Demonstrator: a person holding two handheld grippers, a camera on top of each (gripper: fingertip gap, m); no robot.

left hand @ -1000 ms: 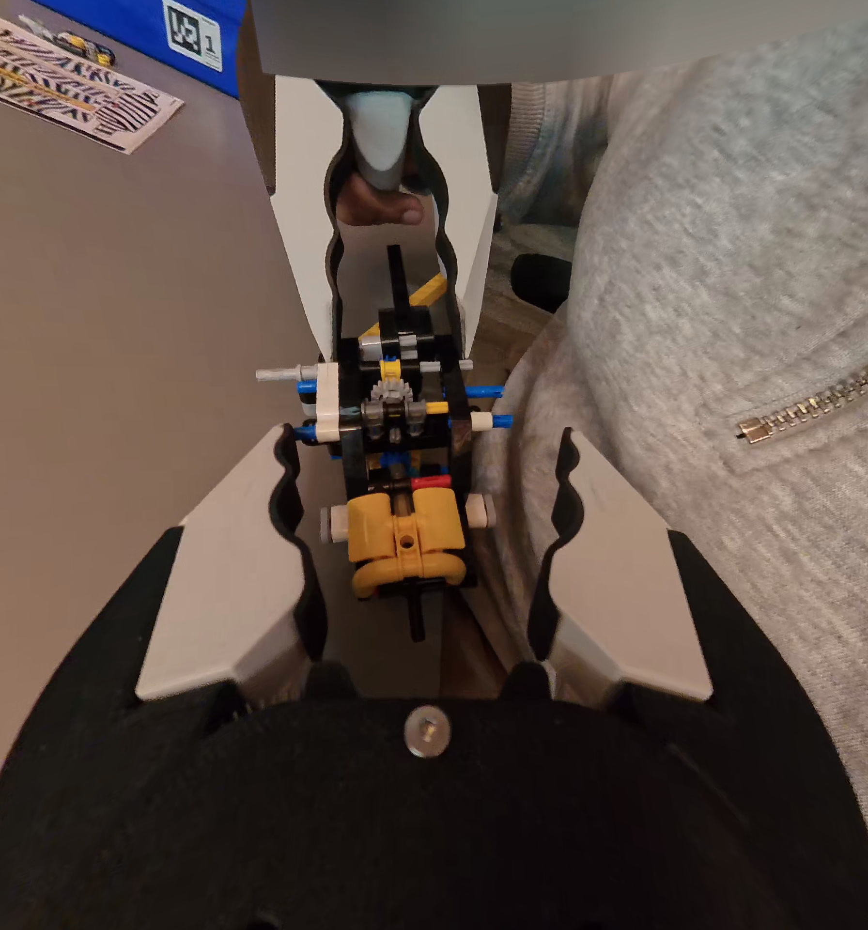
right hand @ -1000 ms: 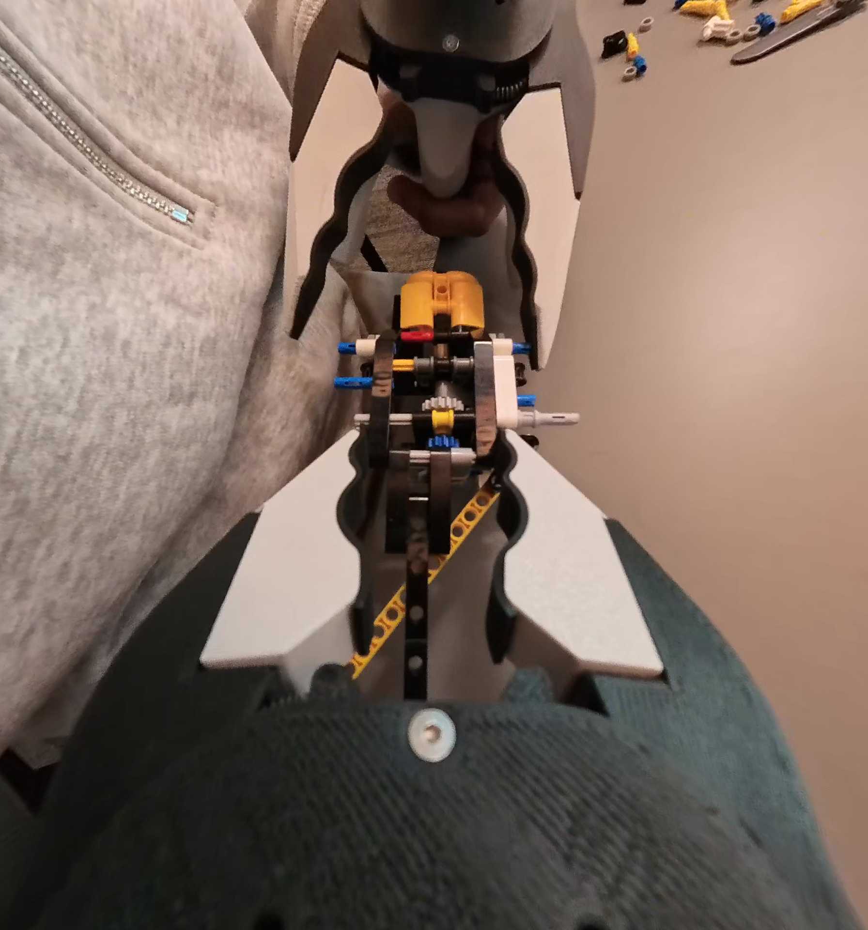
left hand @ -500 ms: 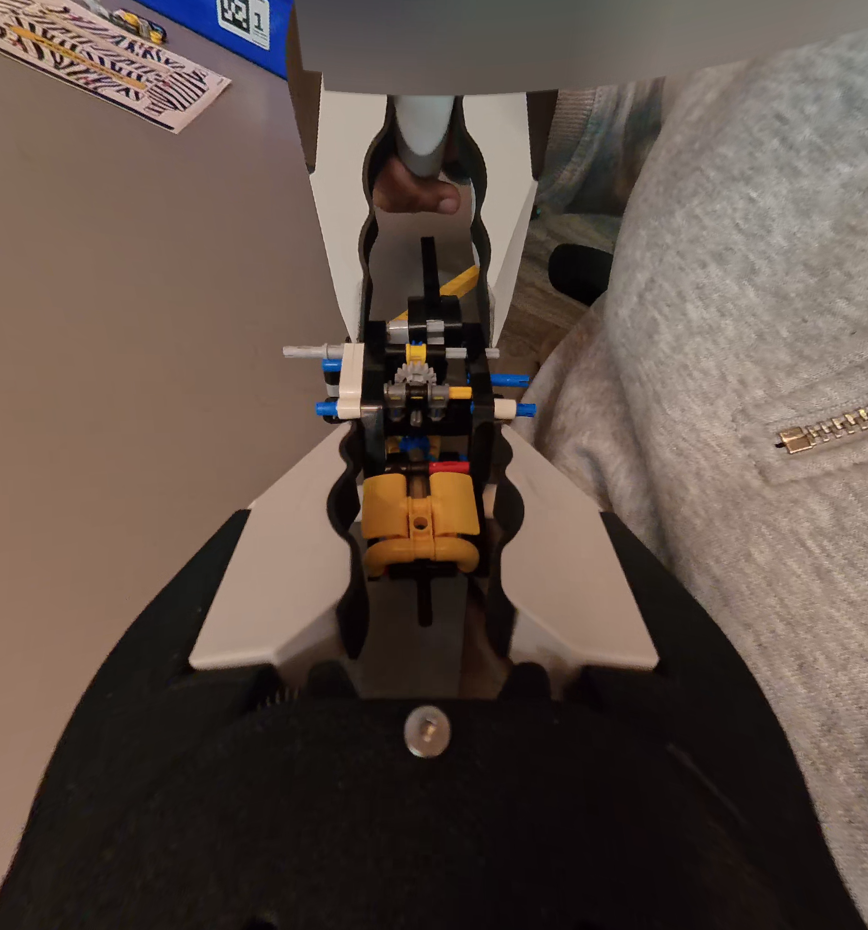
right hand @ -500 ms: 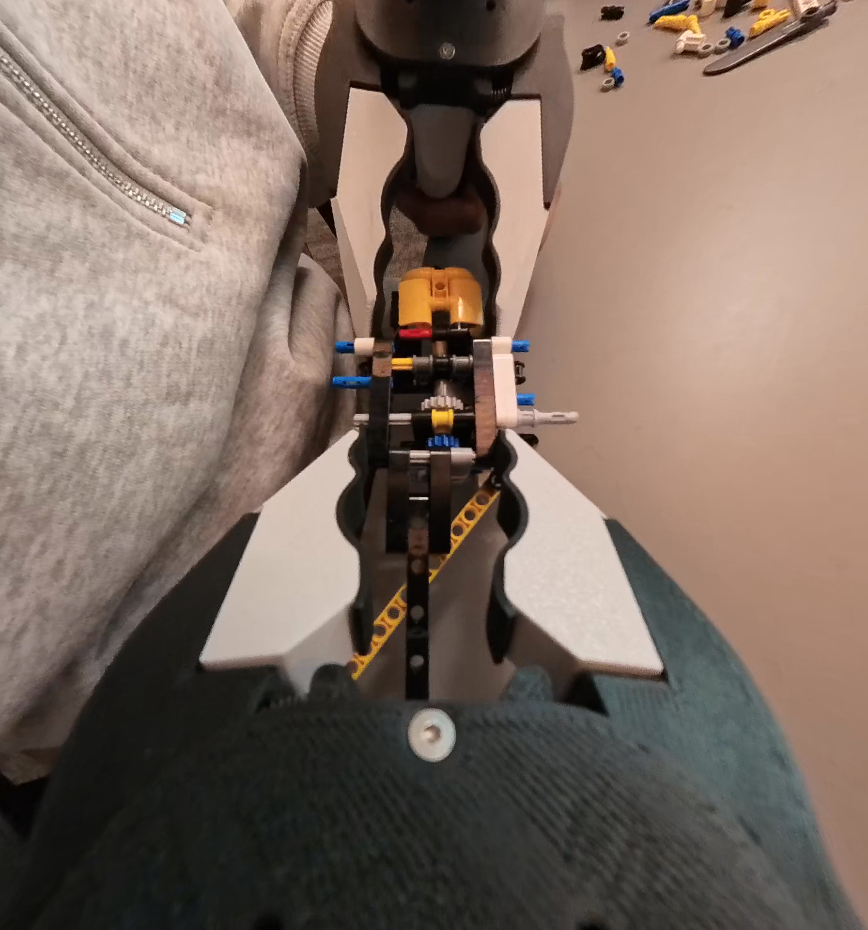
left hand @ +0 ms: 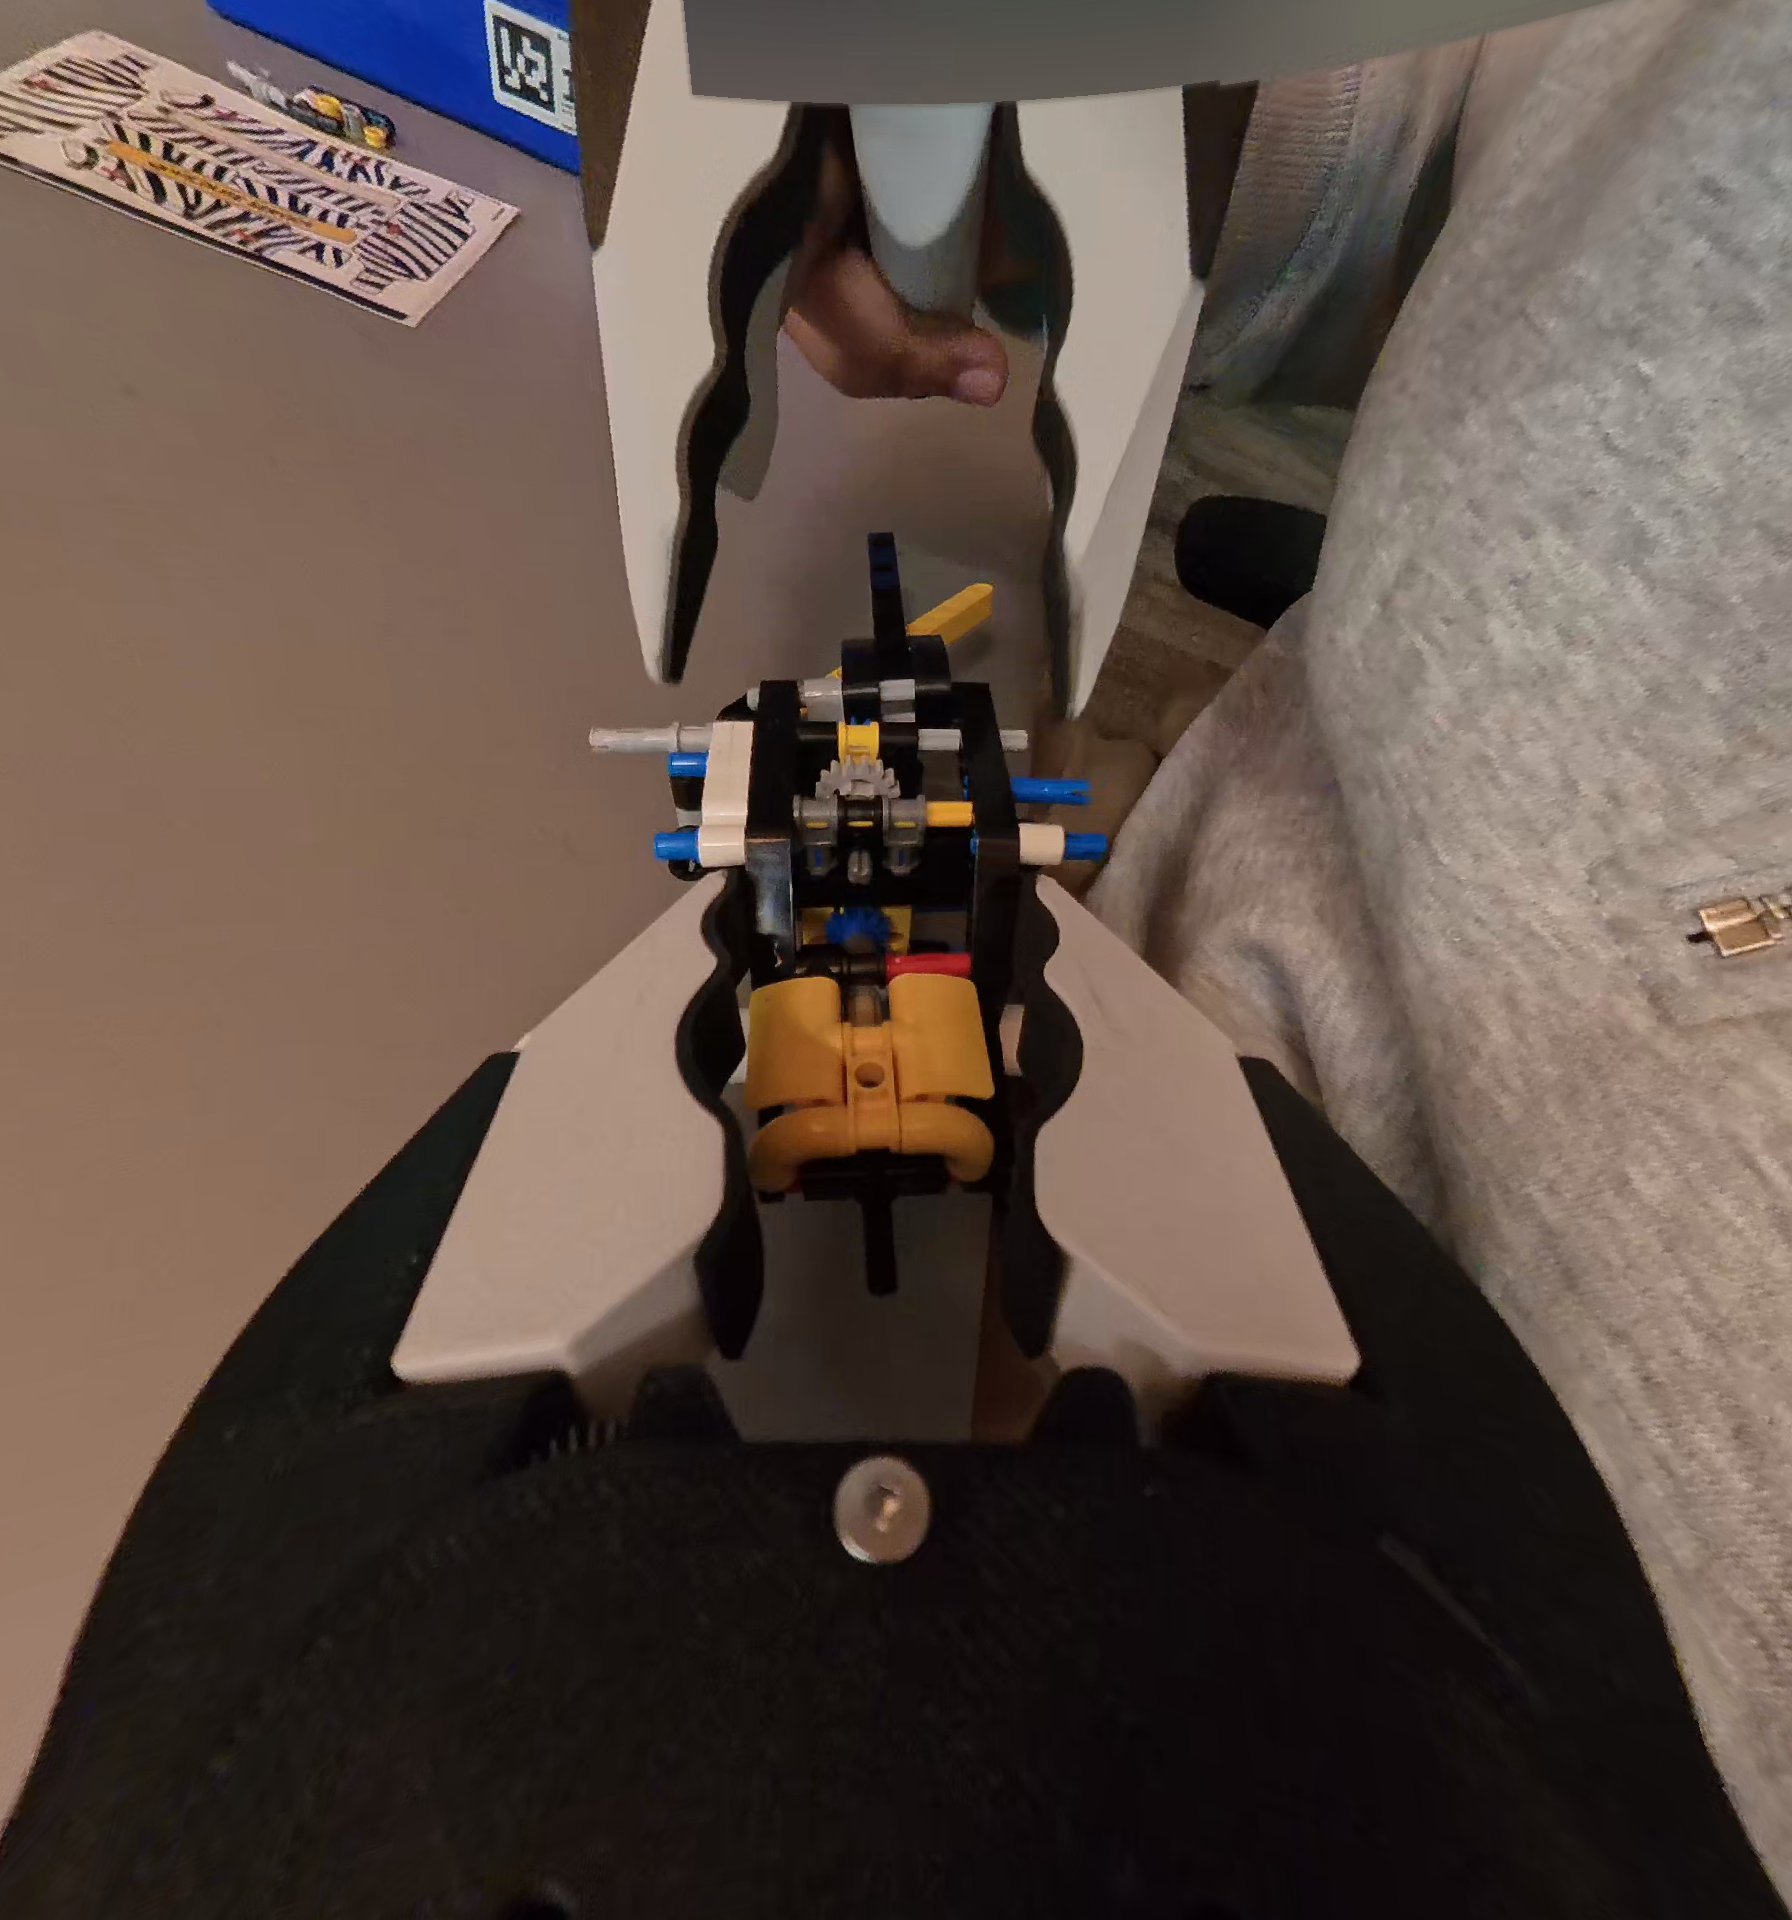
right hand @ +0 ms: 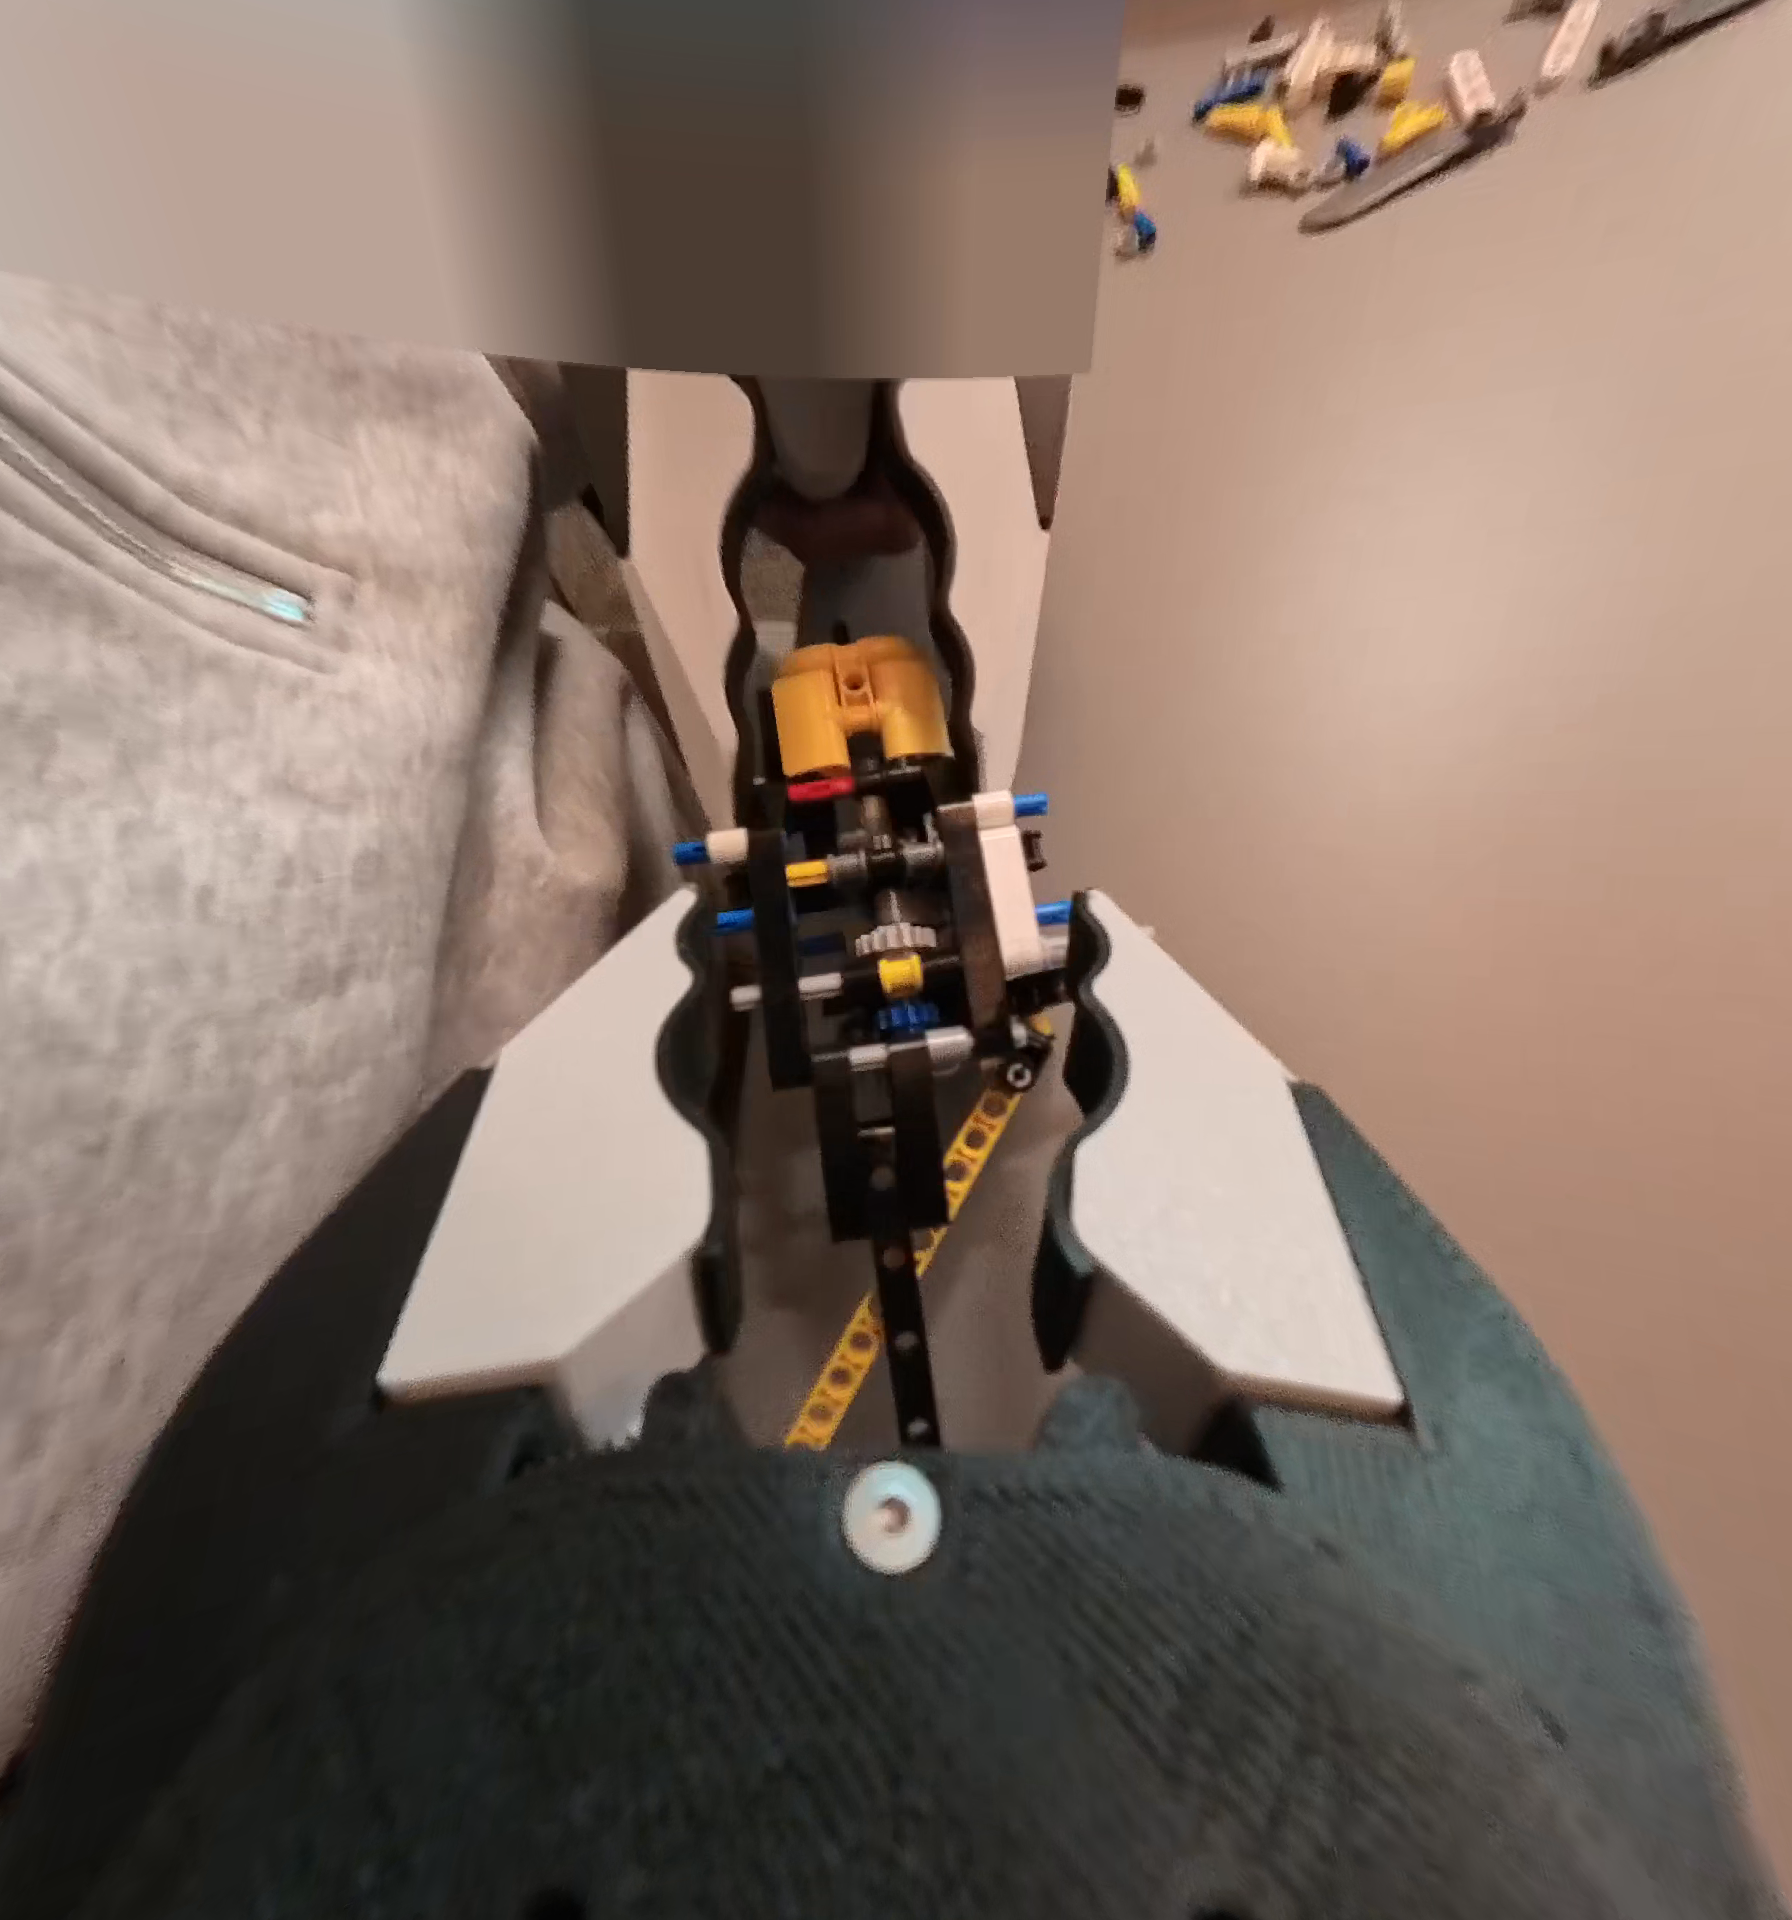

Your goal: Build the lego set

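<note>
- Lego assembly [left hand: 871, 914], left wrist view: the half-built black frame with gears, blue pins and a yellow engine block sits between the fingers of the left hand-held gripper [left hand: 876, 935], which is clamped on its sides at the yellow end. It hangs above the desk [left hand: 248, 675], close to the person's grey hoodie [left hand: 1546, 727].
- Same view: the right hand-held gripper [left hand: 871, 665] faces it from the far end with its fingers spread, clear of the model. Only the thin black and yellow beams reach between those fingers. My judgement is that the model's weight now rests with the left side alone.
- Same view: a striped sticker sheet [left hand: 227, 177] and a blue box [left hand: 404, 52] lie well apart on the desk, out of the working area.
- Right wrist view (blurred): the right hand-held gripper [right hand: 887, 925] is parted, with gaps on both sides of the Lego assembly [right hand: 881, 935]. The long black beam [right hand: 902, 1320] and yellow beam [right hand: 913, 1268] run back towards the camera.
- Same view: the left hand-held gripper [right hand: 856, 727] pinches the yellow block at the far end.
- Same view: loose pieces [right hand: 1328, 104] lie scattered far off on the desk [right hand: 1494, 727], probably the supply for the next step, which a freed right side could fetch.
</note>
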